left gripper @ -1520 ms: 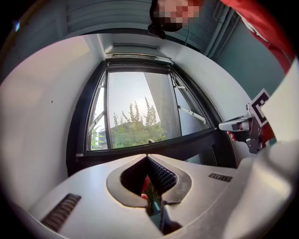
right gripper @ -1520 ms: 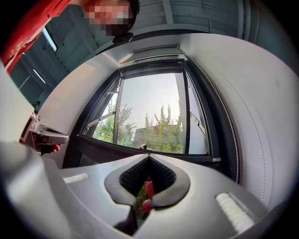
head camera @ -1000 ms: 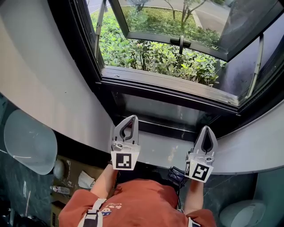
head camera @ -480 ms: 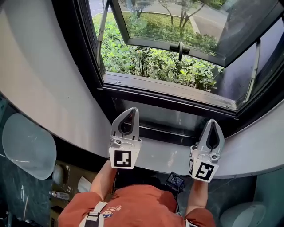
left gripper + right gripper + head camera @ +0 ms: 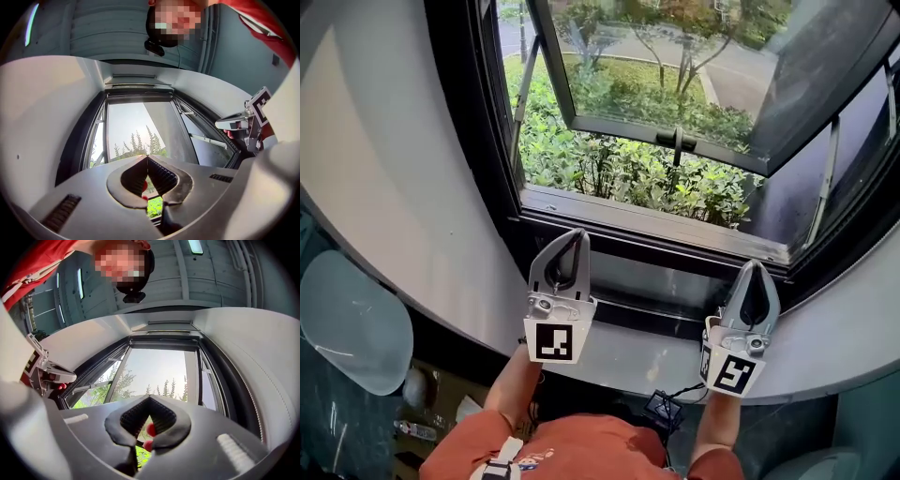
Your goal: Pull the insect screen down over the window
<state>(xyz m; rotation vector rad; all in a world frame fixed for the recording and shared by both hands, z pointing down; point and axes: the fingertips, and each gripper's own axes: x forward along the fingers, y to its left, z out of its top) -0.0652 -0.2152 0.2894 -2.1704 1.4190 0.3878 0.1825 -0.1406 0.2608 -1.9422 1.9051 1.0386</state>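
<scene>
I have both claws raised side by side over the pale window ledge (image 5: 642,354), pointing at the window. The left claw (image 5: 578,234) has its jaws pressed together at the tips with nothing between them, and its own view shows only sky and trees past them. The right claw (image 5: 755,266) is closed the same way and empty. The two are well apart, and neither touches the frame.

The glass sash (image 5: 675,66) stands swung outward, its handle (image 5: 677,141) over the green bushes (image 5: 619,173) below. What I take for the insect screen (image 5: 137,96) sits as a dark bar along the top edge of the window frame (image 5: 502,141). I cannot make out any mesh.
</scene>
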